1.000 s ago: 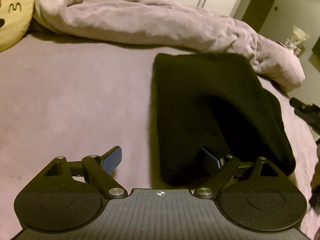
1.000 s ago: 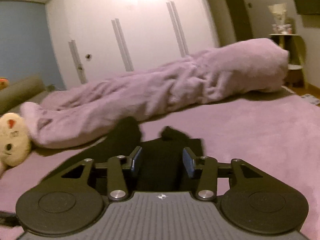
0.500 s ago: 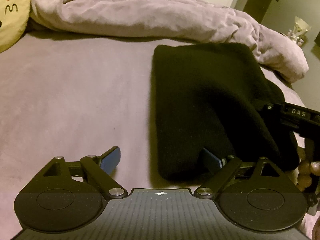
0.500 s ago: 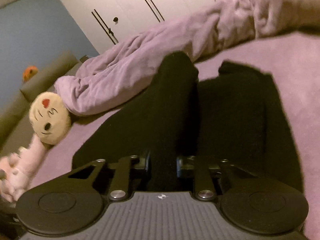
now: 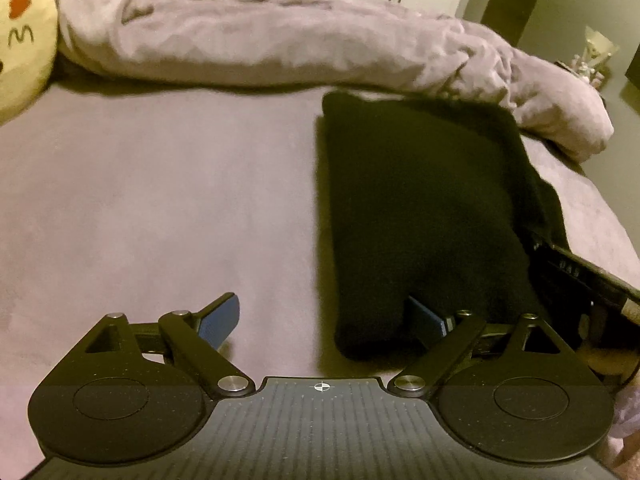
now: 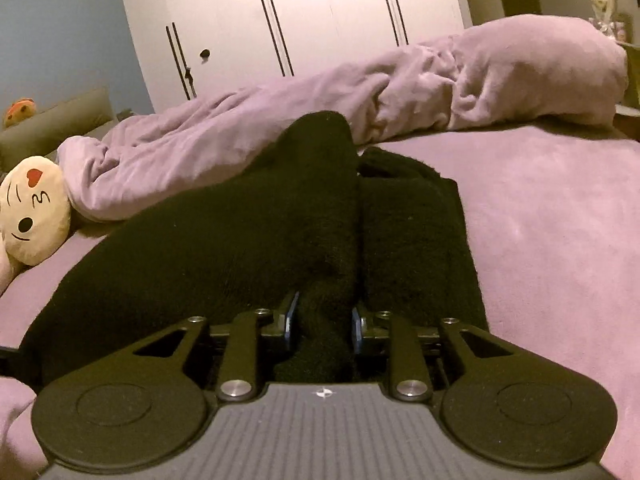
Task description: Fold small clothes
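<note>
A black knitted garment [image 5: 420, 208] lies folded on the mauve bed [image 5: 160, 200]. My left gripper [image 5: 324, 318] stands wide open at its near end. Its left finger [image 5: 224, 314] is over bare bedcover, and its right finger [image 5: 426, 318] is tucked against the cloth's near corner. In the right wrist view a raised fold of the same black garment [image 6: 248, 240] fills the gap of my right gripper [image 6: 324, 316]. Both pads touch the cloth while the jaws are opening slightly. The right gripper's body [image 5: 580, 272] shows at the garment's right edge in the left wrist view.
A rumpled mauve blanket [image 5: 280, 36] runs along the far side of the bed. A yellow face cushion [image 5: 20, 48] sits at the far left. White wardrobe doors [image 6: 300, 12] stand behind. The bed's right edge [image 5: 616, 216] is close to the garment.
The right gripper sank onto the garment and closed around a fold of it, coming into the left wrist view at the right. The left gripper stayed open in place.
</note>
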Available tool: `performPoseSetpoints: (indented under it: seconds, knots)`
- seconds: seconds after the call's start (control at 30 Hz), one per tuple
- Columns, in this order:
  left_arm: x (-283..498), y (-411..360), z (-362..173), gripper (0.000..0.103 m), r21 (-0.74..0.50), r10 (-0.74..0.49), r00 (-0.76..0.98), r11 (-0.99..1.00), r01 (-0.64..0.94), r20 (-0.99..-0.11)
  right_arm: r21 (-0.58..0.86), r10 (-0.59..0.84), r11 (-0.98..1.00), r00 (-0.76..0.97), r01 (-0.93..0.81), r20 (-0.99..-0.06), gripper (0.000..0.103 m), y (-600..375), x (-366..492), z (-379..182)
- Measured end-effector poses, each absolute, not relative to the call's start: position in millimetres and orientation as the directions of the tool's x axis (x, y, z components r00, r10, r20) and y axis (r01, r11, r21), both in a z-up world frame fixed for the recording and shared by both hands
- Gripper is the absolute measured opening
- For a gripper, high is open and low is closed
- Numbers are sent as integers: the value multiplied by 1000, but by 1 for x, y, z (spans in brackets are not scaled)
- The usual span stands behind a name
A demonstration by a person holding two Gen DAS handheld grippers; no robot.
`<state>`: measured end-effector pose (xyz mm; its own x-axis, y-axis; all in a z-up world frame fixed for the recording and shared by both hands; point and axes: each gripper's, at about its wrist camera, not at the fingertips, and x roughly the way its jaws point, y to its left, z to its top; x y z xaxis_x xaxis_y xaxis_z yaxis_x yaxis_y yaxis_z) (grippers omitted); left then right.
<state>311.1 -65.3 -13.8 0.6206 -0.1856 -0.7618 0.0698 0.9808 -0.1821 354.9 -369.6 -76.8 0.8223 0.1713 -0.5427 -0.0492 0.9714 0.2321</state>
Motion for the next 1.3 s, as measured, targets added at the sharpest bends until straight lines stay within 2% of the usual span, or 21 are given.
performPoseSetpoints:
  seconds: [0.23, 0.53, 0.67, 0.7, 0.73, 0.83, 0.9, 0.97, 1.07, 1.23, 1.3]
  knots:
    - [335, -76, -5, 94, -175, -178, 661, 982, 71, -729, 209, 152, 977, 838, -47, -523, 27, -366, 347, -78]
    - [364, -112, -46, 103, -75, -156, 629, 985, 154, -762, 206, 159, 977, 838, -57, -522, 28, -366, 350, -80]
    - [371, -100, -53, 103, -183, -204, 590, 978, 97, -781, 282, 202, 958, 813, -49, -547, 34, -376, 353, -68]
    - [372, -99, -53, 103, -185, -206, 590, 978, 96, -781, 309, 205, 950, 814, -33, -543, 40, -380, 352, -62]
    - [371, -101, -52, 103, -172, -201, 597, 979, 107, -777, 325, 198, 945, 824, -17, -532, 42, -383, 350, -55]
    - [369, -105, -51, 103, -132, -186, 614, 982, 132, -767, 330, 160, 944, 853, 14, -496, 43, -390, 350, -38]
    - [370, -104, -50, 103, -146, -186, 608, 982, 115, -771, 358, 185, 934, 844, 9, -504, 44, -392, 358, -33]
    - [371, -103, -51, 103, -164, -191, 602, 981, 101, -776, 393, 233, 919, 809, -3, -540, 45, -391, 364, -38]
    - [371, -102, -50, 103, -167, -193, 599, 981, 101, -777, 371, 248, 928, 775, -20, -580, 48, -380, 353, -49]
    - [371, -103, -48, 103, -148, -186, 597, 982, 113, -780, 436, 294, 899, 791, -38, -537, 52, -386, 301, -60]
    - [371, -104, -47, 103, -144, -178, 596, 984, 105, -783, 444, 316, 894, 781, -56, -539, 59, -387, 289, -60]
